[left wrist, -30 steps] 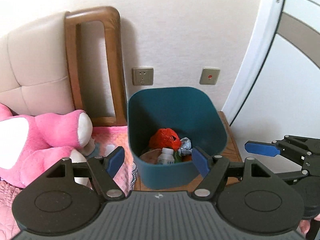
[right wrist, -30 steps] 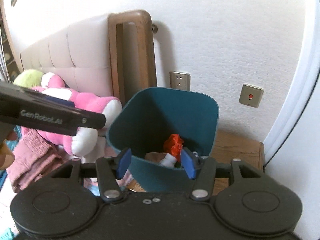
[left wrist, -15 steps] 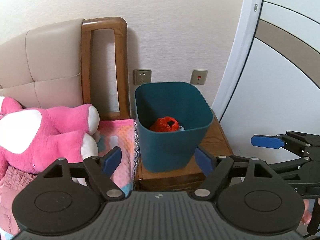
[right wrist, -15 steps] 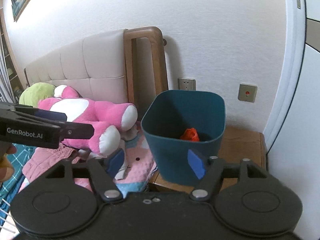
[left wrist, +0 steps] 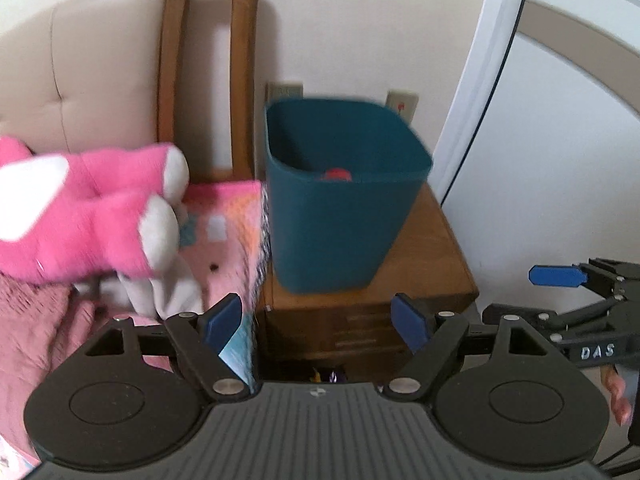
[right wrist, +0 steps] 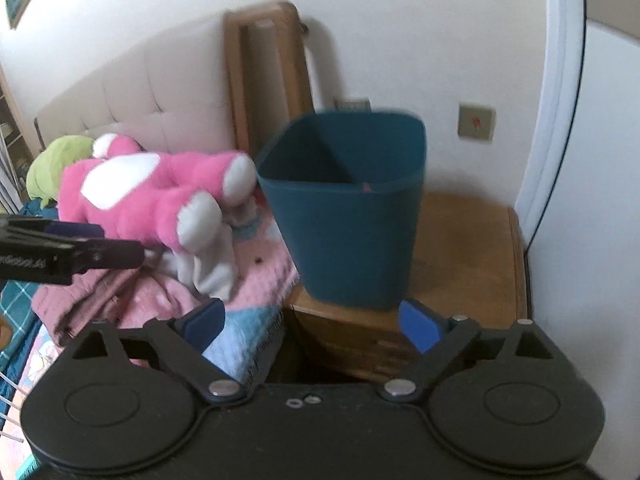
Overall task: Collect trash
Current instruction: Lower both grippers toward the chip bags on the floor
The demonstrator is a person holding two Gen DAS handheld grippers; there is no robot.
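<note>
Standing on the nightstand [left wrist: 432, 248], the teal bin [left wrist: 340, 208] holds something red [left wrist: 338, 175].

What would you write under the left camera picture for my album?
Open left gripper faces a teal bin on a wooden nightstand, pink plush beside it.

A wooden nightstand [left wrist: 432, 248] carries the teal bin [left wrist: 340, 216], which stands upright near its left edge. Just left of the nightstand, the bed [right wrist: 256, 332] holds a pink blanket [left wrist: 224, 236], with a pink plush toy [right wrist: 160, 196] lying on it.
</note>
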